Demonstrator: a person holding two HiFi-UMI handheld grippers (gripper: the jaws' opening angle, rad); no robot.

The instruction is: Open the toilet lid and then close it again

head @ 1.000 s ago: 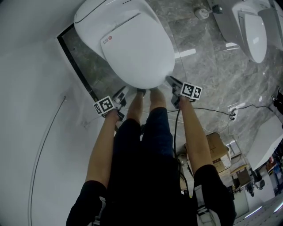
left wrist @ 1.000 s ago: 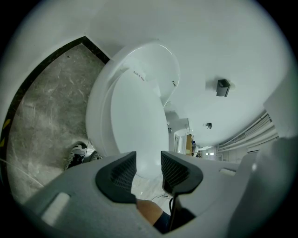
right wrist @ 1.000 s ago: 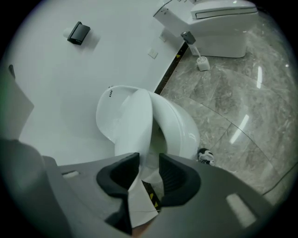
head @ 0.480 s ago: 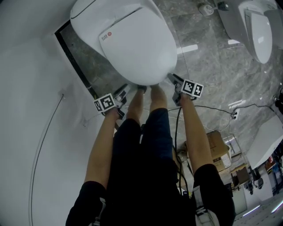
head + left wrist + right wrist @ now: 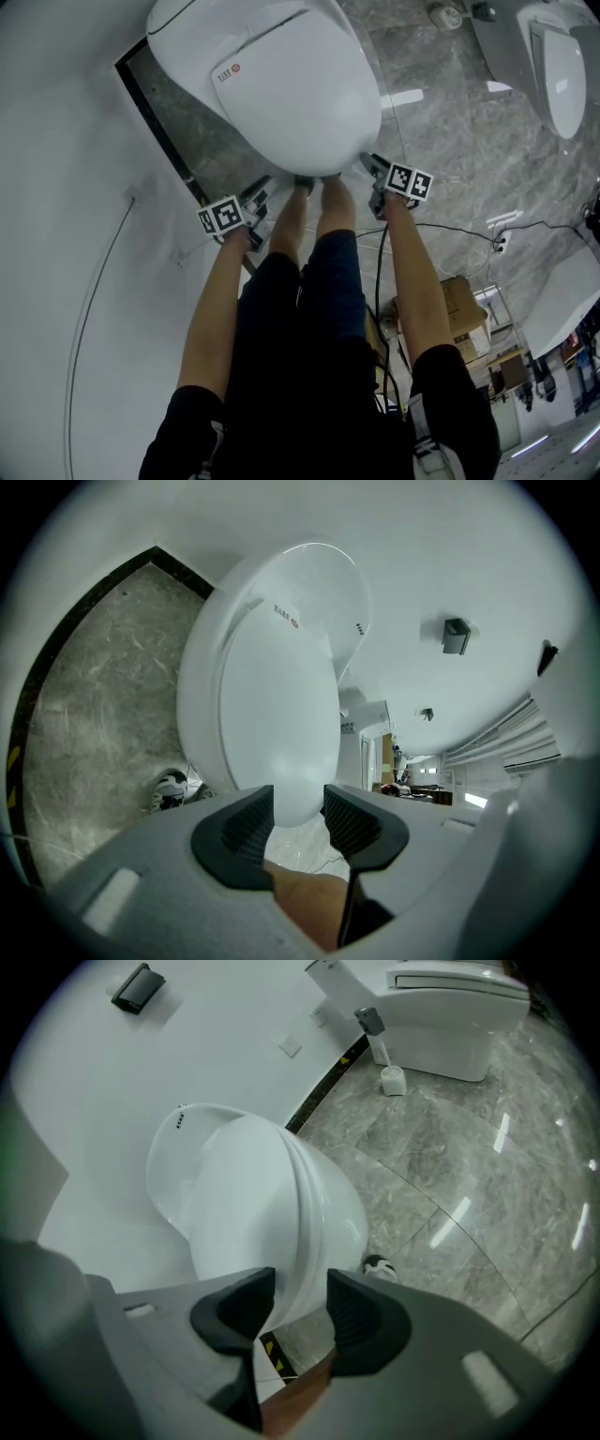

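Note:
The white toilet has its lid (image 5: 291,94) down flat over the seat. In the head view my left gripper (image 5: 262,192) hangs just off the front-left of the bowl and my right gripper (image 5: 370,166) at its front-right edge. In the left gripper view, the left gripper (image 5: 298,808) is open and the lid's front (image 5: 277,714) shows beyond the gap. The right gripper (image 5: 300,1293) is open, its jaws having just been opening. The lid (image 5: 244,1204) and rim show through the gap beyond the pads, and nothing is pinched.
The person's legs and shoes (image 5: 305,187) stand right against the bowl's front. A white wall (image 5: 75,234) runs along the left. A second toilet (image 5: 553,66) stands at the far right, a cable (image 5: 450,230) lies on the marble floor, and cardboard boxes (image 5: 459,305) sit behind.
Both grippers have sunk a little at the toilet's front, the right one more. The lid lies closed throughout.

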